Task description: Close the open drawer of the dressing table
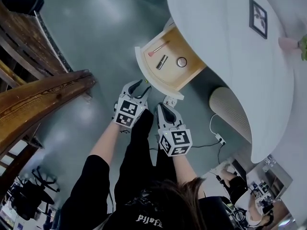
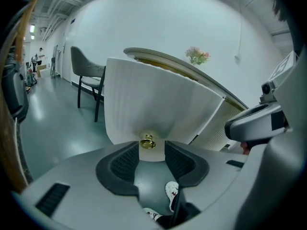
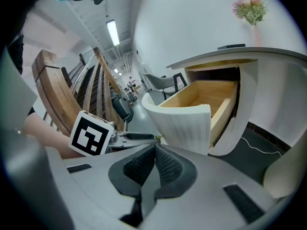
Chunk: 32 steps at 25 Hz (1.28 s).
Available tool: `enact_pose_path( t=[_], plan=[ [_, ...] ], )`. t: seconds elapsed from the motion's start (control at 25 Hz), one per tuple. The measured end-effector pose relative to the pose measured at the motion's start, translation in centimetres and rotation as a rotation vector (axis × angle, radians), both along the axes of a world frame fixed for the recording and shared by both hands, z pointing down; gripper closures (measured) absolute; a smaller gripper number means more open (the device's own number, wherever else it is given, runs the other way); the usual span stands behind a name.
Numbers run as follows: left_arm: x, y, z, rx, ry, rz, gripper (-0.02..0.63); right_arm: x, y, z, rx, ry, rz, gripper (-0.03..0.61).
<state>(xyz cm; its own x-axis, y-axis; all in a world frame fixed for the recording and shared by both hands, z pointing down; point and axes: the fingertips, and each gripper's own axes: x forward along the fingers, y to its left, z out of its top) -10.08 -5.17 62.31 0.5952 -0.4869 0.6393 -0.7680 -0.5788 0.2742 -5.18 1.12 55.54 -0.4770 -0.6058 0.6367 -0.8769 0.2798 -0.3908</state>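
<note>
Item one: drawer [image 1: 165,63], standing pulled out of the dressing table [image 1: 216,37] at twelve o'clock from my hands. A lipstick [image 1: 162,62], pencil [image 1: 157,48] and round compact [image 1: 181,62] are lying inside.

Item two: left gripper [image 1: 138,87], jaws parted and gripping nothing. I am lining it up on the brass knob [image 2: 147,142] of the ribbed drawer front, seemingly for a push.

Item three: right gripper [image 1: 166,107], jaws pressed together and empty, hovering near the front's corner.

Clearance: wooden beams [image 1: 43,97] are sitting at nine o'clock and a ribbed stool [image 1: 229,110] at three o'clock, both well apart from the push line.
</note>
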Motion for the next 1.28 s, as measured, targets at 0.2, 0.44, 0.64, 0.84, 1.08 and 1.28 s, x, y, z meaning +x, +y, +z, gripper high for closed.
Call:
enact_pose_path(
  t=[0.2, 0.44, 0.64, 0.84, 1.08, 1.28],
  plan=[
    [-0.1, -0.7, 1.0, 0.016, -0.025, 0.006, 0.449, 0.3, 0.5, 0.9, -0.014, 0.002, 0.007, 0.552],
    [0.4, -1.3, 1.3, 0.033, -0.054, 0.043, 0.451, 0.7, 0.6, 1.3, -0.019, 0.004, 0.001, 0.552],
    [0.5, -1.4, 1.5, 0.022, -0.059, 0.040, 0.492, 1.1, 0.1, 1.3, -0.018, -0.004, 0.000, 0.552],
    [0.6, -1.4, 1.4, 0.008, -0.058, 0.046, 0.494, 1.6, -0.2, 1.3, -0.017, -0.003, 0.002, 0.552],
    [0.6, -1.7, 1.6, -0.004, -0.055, 0.026, 0.495, 2.2, 0.0, 1.6, -0.032, -0.003, 0.011, 0.552],
    [1.0, -2.1, 1.6, -0.012, -0.060, 0.041, 0.496, 2.3, 0.0, 1.8, -0.036, -0.013, 0.011, 0.552]
  ],
)
